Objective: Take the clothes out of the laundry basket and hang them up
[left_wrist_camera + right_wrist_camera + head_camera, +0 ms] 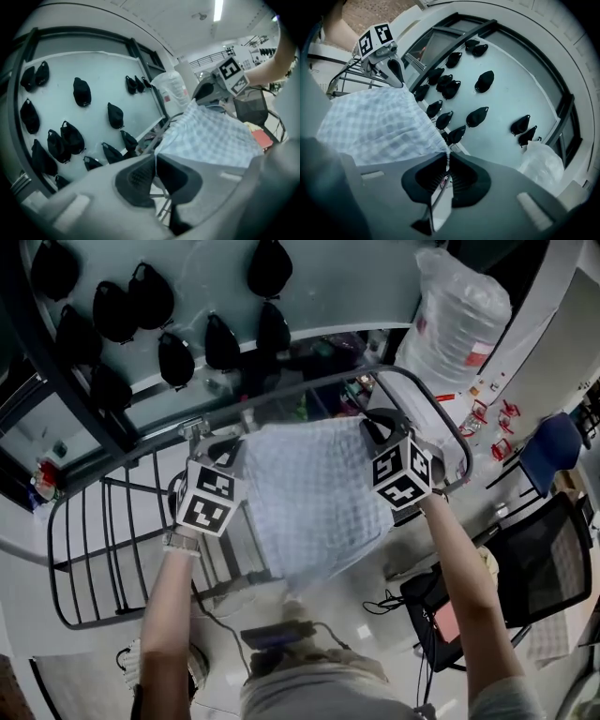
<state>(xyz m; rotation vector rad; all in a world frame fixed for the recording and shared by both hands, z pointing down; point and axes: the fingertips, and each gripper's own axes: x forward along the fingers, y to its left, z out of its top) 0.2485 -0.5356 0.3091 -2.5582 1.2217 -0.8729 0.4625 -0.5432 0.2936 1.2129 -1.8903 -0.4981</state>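
A light blue and white checked cloth (pixel 314 493) hangs spread between my two grippers, just in front of the dark rail of a drying rack (pixel 319 381). My left gripper (pixel 234 448) is shut on the cloth's upper left corner. My right gripper (pixel 375 430) is shut on the upper right corner. In the left gripper view the jaws (pixel 154 160) pinch a thin edge of the cloth (pixel 211 136), with the right gripper (pixel 211 91) beyond it. In the right gripper view the jaws (pixel 447 161) pinch the gathered edge of the cloth (pixel 379 126), and the left gripper (pixel 393 70) holds the far corner.
The rack's barred wing (pixel 94 540) spreads at the left. Several black caps (pixel 122 310) hang on the pale wall behind it. A filled clear plastic bag (pixel 459 315) stands at the upper right. A black chair (pixel 553 559) and floor cables (pixel 394 601) lie at the right.
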